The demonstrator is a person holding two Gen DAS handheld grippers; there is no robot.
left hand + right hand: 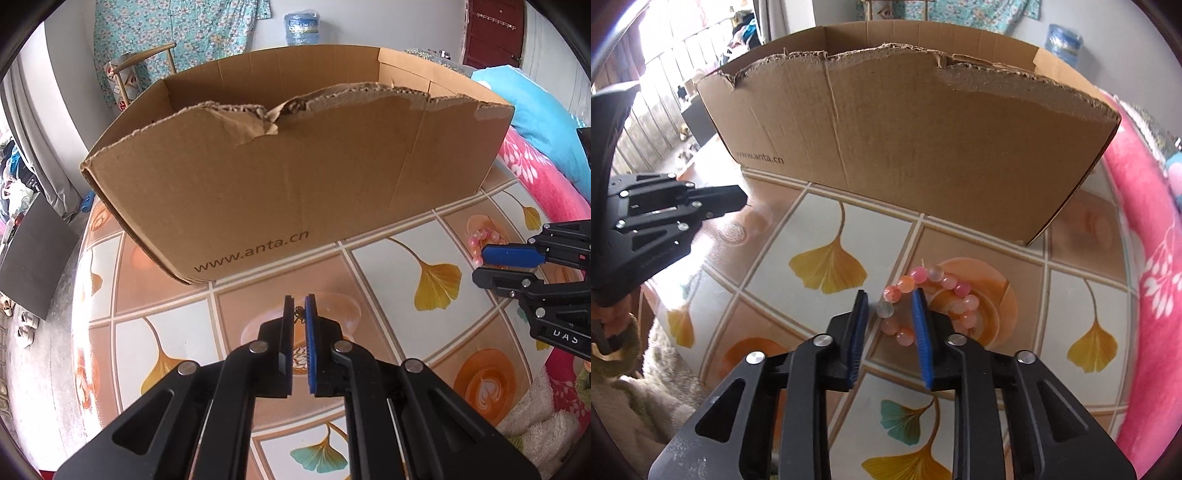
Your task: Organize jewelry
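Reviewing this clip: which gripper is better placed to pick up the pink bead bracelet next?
Right. The right gripper stands open astride one side of the bead bracelet on the table, one finger inside the loop. The left gripper is shut on a small dark chain, apart from the bracelet.

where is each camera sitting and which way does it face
Left wrist: rides the left tool, looking down past it at the cardboard box on the tablecloth; a small dark chain sits between its fingers.
Right wrist: rides the right tool, looking down at the pink bead bracelet before the box.
Shared: box, tablecloth, each other's tool.
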